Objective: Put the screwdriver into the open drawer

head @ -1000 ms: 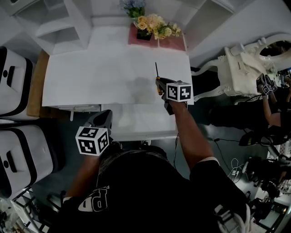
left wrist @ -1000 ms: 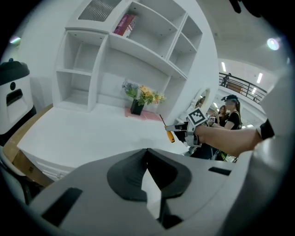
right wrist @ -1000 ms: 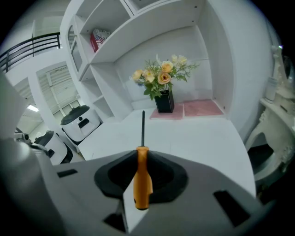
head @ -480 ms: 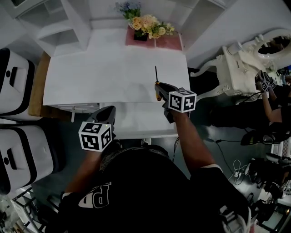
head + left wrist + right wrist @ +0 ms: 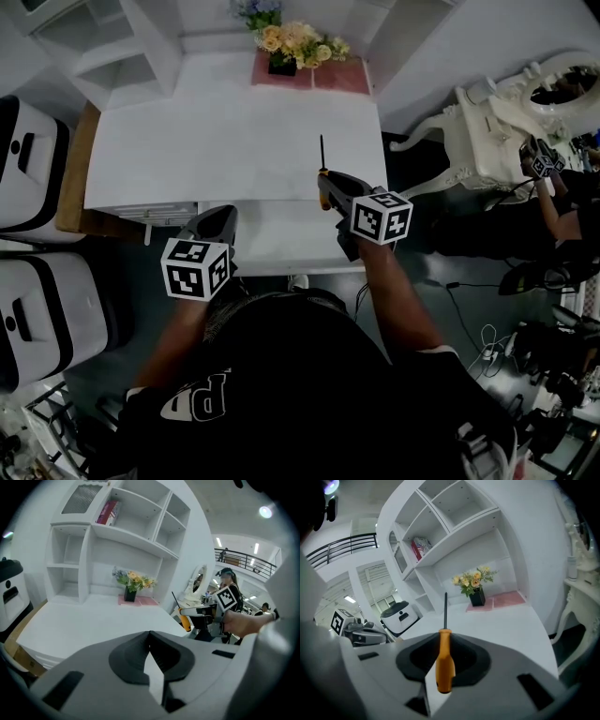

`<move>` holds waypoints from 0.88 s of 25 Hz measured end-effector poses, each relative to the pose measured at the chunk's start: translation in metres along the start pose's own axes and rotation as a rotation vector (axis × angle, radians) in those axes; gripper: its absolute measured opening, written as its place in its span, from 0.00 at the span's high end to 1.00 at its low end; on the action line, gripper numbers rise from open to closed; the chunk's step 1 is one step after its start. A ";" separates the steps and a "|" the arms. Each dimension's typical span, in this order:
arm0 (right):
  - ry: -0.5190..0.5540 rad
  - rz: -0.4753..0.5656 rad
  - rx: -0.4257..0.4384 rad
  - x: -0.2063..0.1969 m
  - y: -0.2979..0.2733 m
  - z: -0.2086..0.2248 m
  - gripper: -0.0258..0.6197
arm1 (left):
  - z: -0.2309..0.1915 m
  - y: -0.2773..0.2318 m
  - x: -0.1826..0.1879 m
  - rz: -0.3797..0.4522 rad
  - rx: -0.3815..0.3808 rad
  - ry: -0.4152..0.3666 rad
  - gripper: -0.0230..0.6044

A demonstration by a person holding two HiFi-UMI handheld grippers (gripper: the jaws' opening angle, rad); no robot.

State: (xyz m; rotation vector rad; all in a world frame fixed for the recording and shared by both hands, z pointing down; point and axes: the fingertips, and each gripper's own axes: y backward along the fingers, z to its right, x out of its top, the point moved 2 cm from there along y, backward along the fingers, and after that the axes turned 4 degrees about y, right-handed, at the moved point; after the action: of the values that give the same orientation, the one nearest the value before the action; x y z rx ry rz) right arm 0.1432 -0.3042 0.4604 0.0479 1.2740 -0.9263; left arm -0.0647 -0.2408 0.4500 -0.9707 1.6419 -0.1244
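Note:
The screwdriver (image 5: 322,169) has an orange handle and a thin black shaft that points away from me. My right gripper (image 5: 330,187) is shut on the handle (image 5: 444,665) and holds it above the white desk (image 5: 206,150), near its right front. The open drawer (image 5: 281,239) juts out below the desk's front edge, white inside, just beneath and left of the right gripper. My left gripper (image 5: 214,228) hovers at the drawer's left front corner, jaws together with nothing between them (image 5: 150,633). In the left gripper view the screwdriver (image 5: 186,619) shows at the right.
A flower pot (image 5: 281,58) stands on a pink mat (image 5: 323,75) at the back of the desk. White shelving (image 5: 103,56) rises behind. Two white machines (image 5: 28,169) stand at the left, ornate white furniture (image 5: 487,131) at the right. Another person (image 5: 562,206) is at the far right.
My right gripper has risen with the screwdriver and drawn back a little toward me. My left gripper has edged forward toward the drawer's corner.

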 end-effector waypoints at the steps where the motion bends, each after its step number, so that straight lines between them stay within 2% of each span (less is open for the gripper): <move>1: 0.001 0.004 0.001 0.000 0.003 -0.001 0.84 | 0.001 0.000 0.000 0.002 0.002 -0.006 0.95; 14: 0.006 0.020 0.022 -0.017 0.027 -0.016 0.84 | 0.018 -0.002 -0.005 -0.009 -0.030 -0.027 0.95; 22: 0.005 -0.015 0.035 -0.034 0.025 -0.018 0.84 | 0.017 -0.009 -0.008 -0.036 -0.030 -0.033 0.95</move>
State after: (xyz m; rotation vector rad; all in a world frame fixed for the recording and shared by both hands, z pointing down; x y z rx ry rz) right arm 0.1447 -0.2594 0.4715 0.0682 1.2641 -0.9617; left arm -0.0456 -0.2343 0.4555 -1.0202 1.6006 -0.1073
